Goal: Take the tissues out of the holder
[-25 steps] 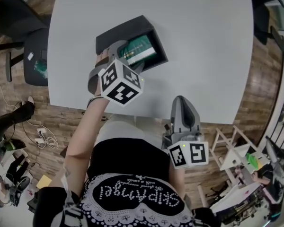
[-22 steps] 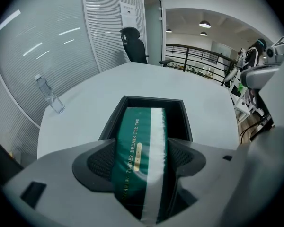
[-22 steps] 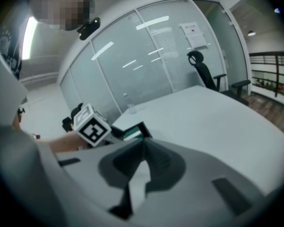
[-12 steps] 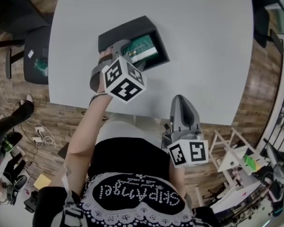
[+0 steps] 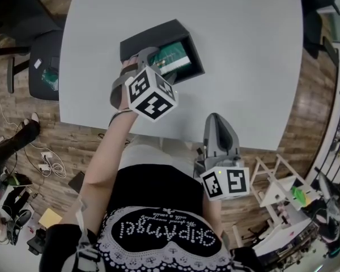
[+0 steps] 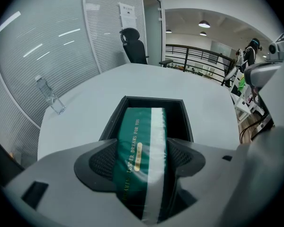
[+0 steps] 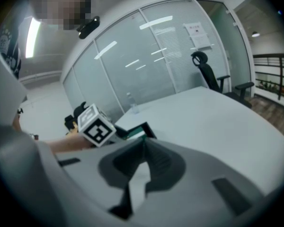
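Head view, holder: the black holder sits on the grey table at 11 o'clock from the person, with the green tissue pack inside it.
Head view, tools: the left gripper reaches in from 7 o'clock. The right gripper hangs at 5 o'clock, well apart.
Left gripper view: the jaws are clamped on the pack's long sides, its far end in the holder at 12 o'clock.
Right gripper view: the jaws are pressed together with nothing between them.
Handling: the pack is probably light, soft and film-slick, so grip it across the flanks near mid-length.
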